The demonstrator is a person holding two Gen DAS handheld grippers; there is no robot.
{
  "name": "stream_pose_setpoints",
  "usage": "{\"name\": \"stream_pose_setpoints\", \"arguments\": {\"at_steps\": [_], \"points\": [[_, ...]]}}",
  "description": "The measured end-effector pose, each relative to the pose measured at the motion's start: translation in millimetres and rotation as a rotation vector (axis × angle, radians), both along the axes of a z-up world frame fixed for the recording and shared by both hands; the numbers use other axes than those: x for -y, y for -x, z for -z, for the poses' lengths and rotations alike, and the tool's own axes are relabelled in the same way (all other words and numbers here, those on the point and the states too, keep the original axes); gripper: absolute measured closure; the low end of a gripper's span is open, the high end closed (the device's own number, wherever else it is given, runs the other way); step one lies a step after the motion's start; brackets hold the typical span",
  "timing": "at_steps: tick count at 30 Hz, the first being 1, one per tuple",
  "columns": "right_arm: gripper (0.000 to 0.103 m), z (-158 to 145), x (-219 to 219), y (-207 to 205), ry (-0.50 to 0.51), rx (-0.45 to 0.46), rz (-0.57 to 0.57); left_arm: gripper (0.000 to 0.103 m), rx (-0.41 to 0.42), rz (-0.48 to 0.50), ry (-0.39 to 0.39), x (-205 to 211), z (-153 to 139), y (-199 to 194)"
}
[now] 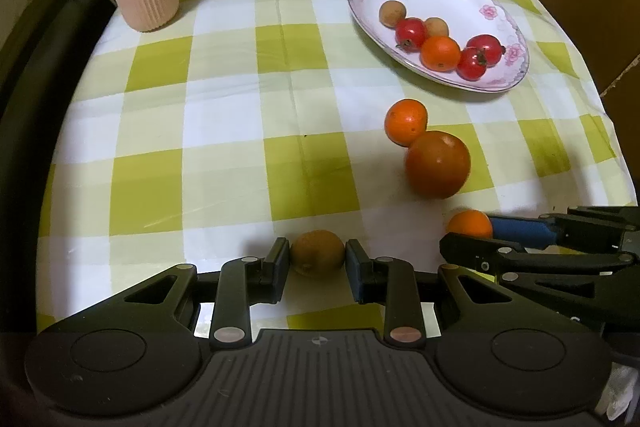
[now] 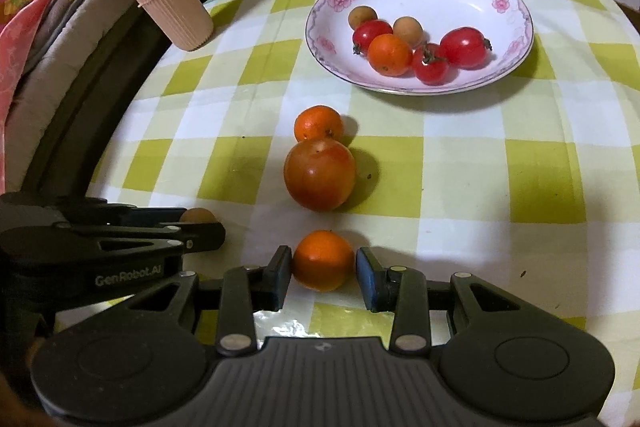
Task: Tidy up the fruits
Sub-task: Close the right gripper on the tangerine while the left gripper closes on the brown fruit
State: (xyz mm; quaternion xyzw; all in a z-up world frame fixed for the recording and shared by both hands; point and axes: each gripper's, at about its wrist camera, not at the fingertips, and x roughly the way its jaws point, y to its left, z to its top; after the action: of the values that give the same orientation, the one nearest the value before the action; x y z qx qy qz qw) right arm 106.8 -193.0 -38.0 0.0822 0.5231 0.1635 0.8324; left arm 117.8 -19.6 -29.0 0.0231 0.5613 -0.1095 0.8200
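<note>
Near the table's front edge, both your grippers point steeply down, side by side. Your left gripper [image 1: 317, 259] is clamped on a brown fruit [image 1: 317, 253], pads touching both flanks. Your right gripper [image 2: 323, 267] straddles a small orange [image 2: 323, 259]; the left pad touches, the right pad looks a hair off, so call it a near-closed grip. Both fruits are round, no long axis to mind. The plate [image 2: 516, 23] lies ahead toward the far right corner, nearer your right hand, with a tomato [image 2: 319, 174] and another orange [image 2: 318, 123] on the cloth between. Hard to tell whether either fruit has left the cloth; undersides are hidden.
</note>
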Motion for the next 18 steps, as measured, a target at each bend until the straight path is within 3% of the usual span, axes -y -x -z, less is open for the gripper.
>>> {"name": "stream_pose_setpoints", "arguments": {"at_steps": [4, 18], "points": [[0.071, -3, -1, 2, 0.034, 0.026, -0.012, 0.065, 0.002, 0.006, -0.001, 1, 0, 1], [0.071, -17, 10, 6, 0.005, 0.062, 0.003, 0.065, 0.016, 0.028, 0.047, 7, -10, -1]]}}
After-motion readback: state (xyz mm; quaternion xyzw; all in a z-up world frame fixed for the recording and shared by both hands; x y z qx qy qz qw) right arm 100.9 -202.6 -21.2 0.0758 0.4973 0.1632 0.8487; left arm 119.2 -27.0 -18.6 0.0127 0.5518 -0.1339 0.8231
